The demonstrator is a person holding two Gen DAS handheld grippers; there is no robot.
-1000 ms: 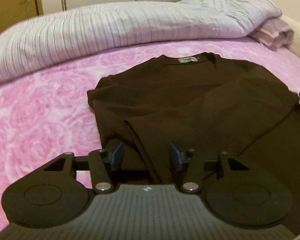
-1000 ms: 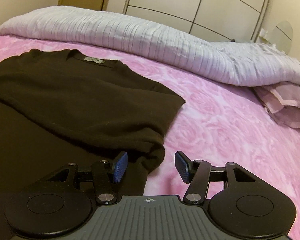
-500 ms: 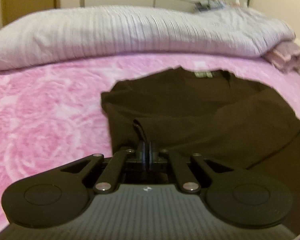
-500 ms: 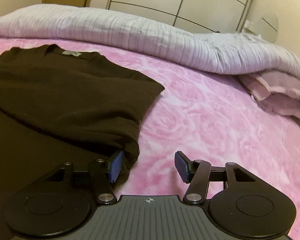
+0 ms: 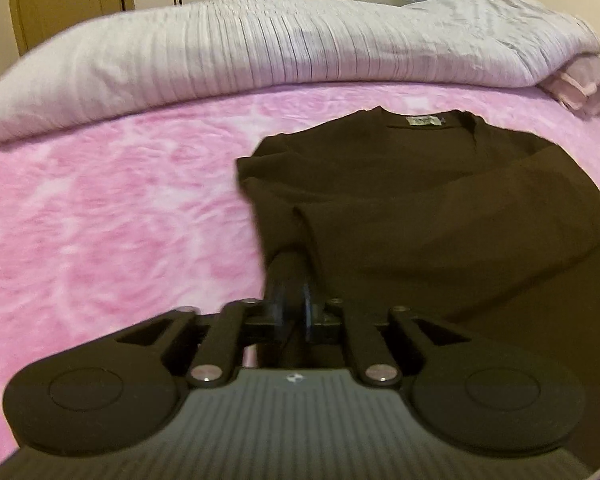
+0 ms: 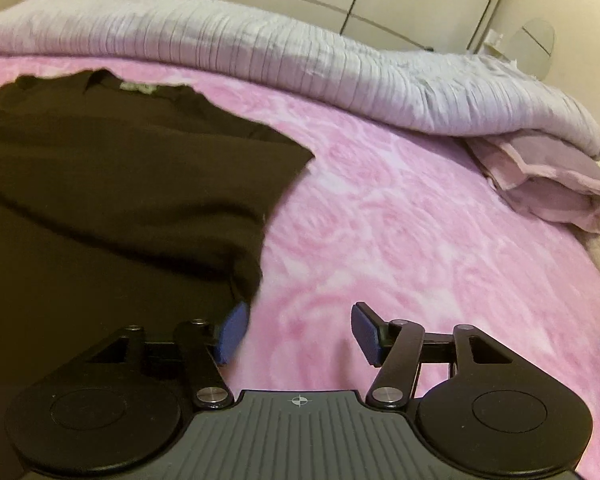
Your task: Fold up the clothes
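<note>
Sweater point(image 5: 420, 200) lies flat on the pink bed point(image 5: 112, 208), sleeves already folded in across the body. Left gripper point(image 5: 291, 312) pinches a bunched fold at its left edge, jaws just eased slightly, probably to lift that side over. Right gripper point(image 6: 296, 334) hangs open beside the right edge, holding nothing.

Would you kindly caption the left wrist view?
Left gripper pinching a fold of the dark sweater on a pink bedspread.

Left gripper point(image 5: 291, 312) nearly closed (jaws just eased apart); right gripper point(image 6: 298, 332) wide.
</note>
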